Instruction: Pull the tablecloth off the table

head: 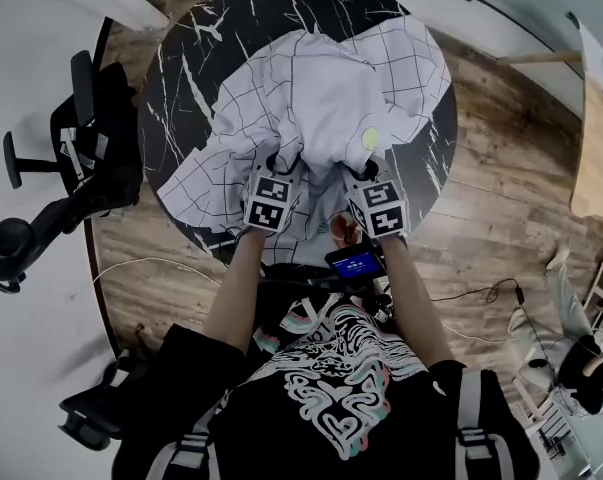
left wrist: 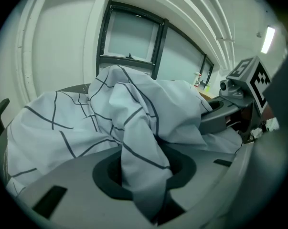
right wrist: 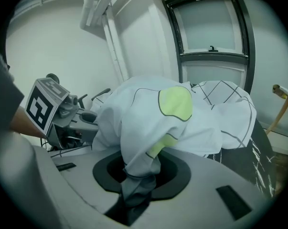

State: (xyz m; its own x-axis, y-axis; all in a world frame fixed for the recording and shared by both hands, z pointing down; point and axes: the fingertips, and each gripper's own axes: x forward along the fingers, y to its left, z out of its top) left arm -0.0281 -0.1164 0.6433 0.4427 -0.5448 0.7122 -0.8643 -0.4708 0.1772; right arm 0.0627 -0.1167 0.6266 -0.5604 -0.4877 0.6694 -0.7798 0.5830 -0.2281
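Observation:
A white tablecloth point(head: 311, 98) with a thin black grid and a yellow-green spot lies bunched in a heap on the round black marble table point(head: 181, 78). My left gripper point(head: 277, 164) is shut on a fold at the cloth's near edge, and the cloth point(left wrist: 139, 171) runs down between its jaws. Just to its right, my right gripper point(head: 366, 173) is shut on another fold of the cloth point(right wrist: 139, 175), close to the yellow-green spot point(right wrist: 176, 103). Both grippers' fingertips are buried in fabric.
The table's far and left marble surface lies bare. Black office chairs point(head: 61, 168) stand left of the table on a wood floor. A light wooden table point(head: 596, 138) is at the right edge. A cable point(head: 481, 293) trails on the floor to the right.

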